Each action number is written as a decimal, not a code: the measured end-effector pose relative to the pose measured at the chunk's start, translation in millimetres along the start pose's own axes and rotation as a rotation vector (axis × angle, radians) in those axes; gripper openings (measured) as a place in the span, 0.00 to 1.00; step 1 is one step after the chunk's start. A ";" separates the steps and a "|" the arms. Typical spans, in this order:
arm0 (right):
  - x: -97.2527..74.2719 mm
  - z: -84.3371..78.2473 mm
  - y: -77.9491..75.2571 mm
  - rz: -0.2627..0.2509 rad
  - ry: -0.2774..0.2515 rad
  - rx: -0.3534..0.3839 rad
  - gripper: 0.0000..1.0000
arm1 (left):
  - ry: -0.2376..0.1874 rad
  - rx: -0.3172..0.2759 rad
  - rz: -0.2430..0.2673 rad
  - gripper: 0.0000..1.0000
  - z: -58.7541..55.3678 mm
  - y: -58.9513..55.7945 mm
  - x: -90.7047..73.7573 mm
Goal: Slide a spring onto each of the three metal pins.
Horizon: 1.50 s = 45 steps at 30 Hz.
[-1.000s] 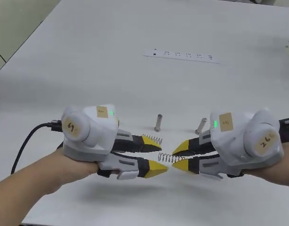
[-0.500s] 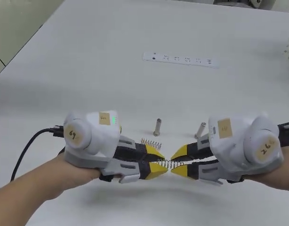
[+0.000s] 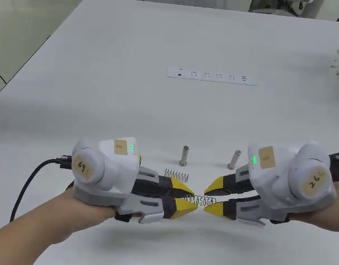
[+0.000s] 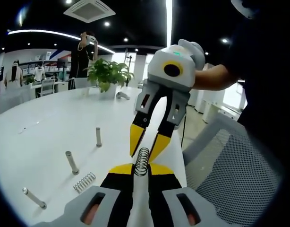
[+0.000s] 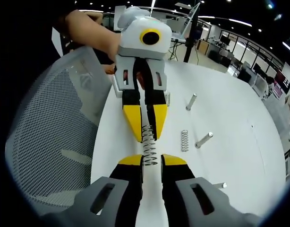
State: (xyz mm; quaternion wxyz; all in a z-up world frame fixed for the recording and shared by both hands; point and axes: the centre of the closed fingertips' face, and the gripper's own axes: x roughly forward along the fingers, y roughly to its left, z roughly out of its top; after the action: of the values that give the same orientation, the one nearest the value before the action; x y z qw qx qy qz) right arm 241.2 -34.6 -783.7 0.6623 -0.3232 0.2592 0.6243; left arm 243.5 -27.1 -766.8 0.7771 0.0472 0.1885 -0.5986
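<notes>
L claw [image 3: 189,198] has shut since 1 s ago, now gripping spring [image 3: 199,200] above table [image 3: 103,83]. R claw [image 3: 210,197] jaws straddle its other end; grip can't tell.

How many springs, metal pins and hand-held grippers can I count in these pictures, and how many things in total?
Springs: 2 that I can make out, a held spring between the grippers and a loose spring near the pins.
Metal pins: 3.
Hand-held grippers: 2, the left hand-held gripper and the right hand-held gripper.
Total: 7.
</notes>
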 end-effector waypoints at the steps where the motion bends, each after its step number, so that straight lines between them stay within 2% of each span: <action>1: -0.6 -0.3 0.4 0.000 -0.002 0.001 0.11 | -0.001 0.000 0.000 0.03 0.2 -0.1 -0.2; 10: -1.0 1.0 3.5 -0.002 -0.014 -0.014 0.08 | 0.003 -0.006 -0.001 0.03 -0.6 -0.6 -0.6; 15: -9.9 12.2 2.5 -0.021 -0.029 -0.064 0.08 | -0.006 -0.037 0.003 0.03 -4.1 1.1 -2.1; 23: -19.8 28.1 1.5 -0.004 -0.075 -0.061 0.07 | -0.010 -0.033 0.008 0.02 -2.4 2.9 -2.6; 25: -21.8 34.4 3.2 0.009 -0.111 -0.036 0.08 | -0.004 -0.033 0.007 0.02 -4.1 2.5 -1.9; 26: -22.8 43.0 5.5 0.021 -0.157 -0.015 0.08 | 0.000 -0.028 0.004 0.02 -5.1 1.7 -1.2; 33: -20.0 53.4 7.3 0.032 -0.208 0.009 0.08 | 0.015 0.000 -0.002 0.02 -6.0 -2.6 3.9; 36: -19.6 61.2 8.8 0.031 -0.255 0.021 0.08 | 0.016 0.006 -0.004 0.02 -4.3 -3.0 4.0; 38: -19.7 61.2 8.7 0.030 -0.261 0.029 0.08 | 0.027 0.014 -0.004 0.02 -4.7 -2.6 4.2; 44: -22.4 62.3 6.9 0.020 -0.319 0.086 0.08 | 0.030 0.004 0.001 0.02 -4.9 -0.6 2.8; 45: -22.5 65.3 7.4 0.023 -0.347 0.102 0.08 | 0.024 -0.006 -0.003 0.02 -3.7 -1.8 3.0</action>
State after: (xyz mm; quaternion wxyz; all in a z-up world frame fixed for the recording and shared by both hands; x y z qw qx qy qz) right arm 228.0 -0.2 -724.8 0.7054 -0.1736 0.1764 0.6643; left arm 241.6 -29.2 -771.0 0.7739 0.0518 0.1996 -0.5988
